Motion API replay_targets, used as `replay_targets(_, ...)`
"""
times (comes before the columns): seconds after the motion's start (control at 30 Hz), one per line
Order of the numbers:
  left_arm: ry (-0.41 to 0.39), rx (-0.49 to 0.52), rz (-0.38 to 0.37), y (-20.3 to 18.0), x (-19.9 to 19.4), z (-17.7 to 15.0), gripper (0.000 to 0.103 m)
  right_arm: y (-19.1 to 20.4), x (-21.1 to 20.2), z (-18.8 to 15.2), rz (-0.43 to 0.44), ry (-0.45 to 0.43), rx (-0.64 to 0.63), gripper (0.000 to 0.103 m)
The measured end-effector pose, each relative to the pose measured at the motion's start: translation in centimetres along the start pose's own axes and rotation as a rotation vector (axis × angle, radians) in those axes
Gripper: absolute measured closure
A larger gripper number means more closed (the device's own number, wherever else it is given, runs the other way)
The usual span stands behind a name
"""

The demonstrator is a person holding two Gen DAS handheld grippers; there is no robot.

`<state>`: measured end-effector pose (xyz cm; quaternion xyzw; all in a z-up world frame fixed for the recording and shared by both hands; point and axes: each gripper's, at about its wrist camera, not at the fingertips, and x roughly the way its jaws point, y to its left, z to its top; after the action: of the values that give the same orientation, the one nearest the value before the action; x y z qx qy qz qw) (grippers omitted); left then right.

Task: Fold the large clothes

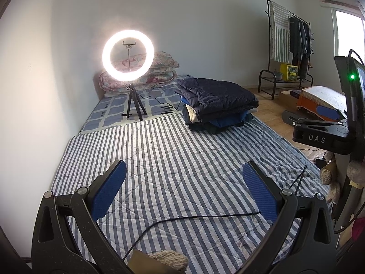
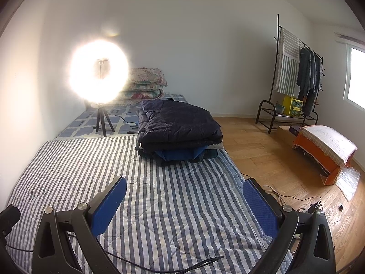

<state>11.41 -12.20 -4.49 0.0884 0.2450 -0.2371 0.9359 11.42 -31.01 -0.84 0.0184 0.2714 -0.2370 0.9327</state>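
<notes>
A stack of folded large clothes (image 1: 216,105) (image 2: 180,134), topped by a dark navy quilted jacket with blue and cream layers under it, lies at the far right of the striped quilt (image 1: 173,164) (image 2: 159,201) on the bed. My left gripper (image 1: 183,189) hovers open over the quilt's near part, nothing between its blue pads (image 1: 107,196). My right gripper (image 2: 184,205) is also open and empty, over the quilt's right side, well short of the stack. The right gripper's body (image 1: 328,134) shows at the right edge of the left wrist view.
A lit ring light on a tripod (image 1: 129,57) (image 2: 99,73) stands behind the quilt, before stacked floral bedding (image 1: 157,73). A black cable (image 1: 182,219) crosses the near quilt. Wooden floor (image 2: 273,159), an orange box (image 2: 324,153) and a clothes rack (image 2: 294,77) lie to the right.
</notes>
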Motion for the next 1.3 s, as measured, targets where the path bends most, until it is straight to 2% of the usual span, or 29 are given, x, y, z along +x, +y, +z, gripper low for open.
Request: replay_targets(1.3,-0.034,-0.011,0.006,-0.6,-1.4,0.4,0.000,0.3,0.1,0.1,-0.001,0.002,-0.016,0.000)
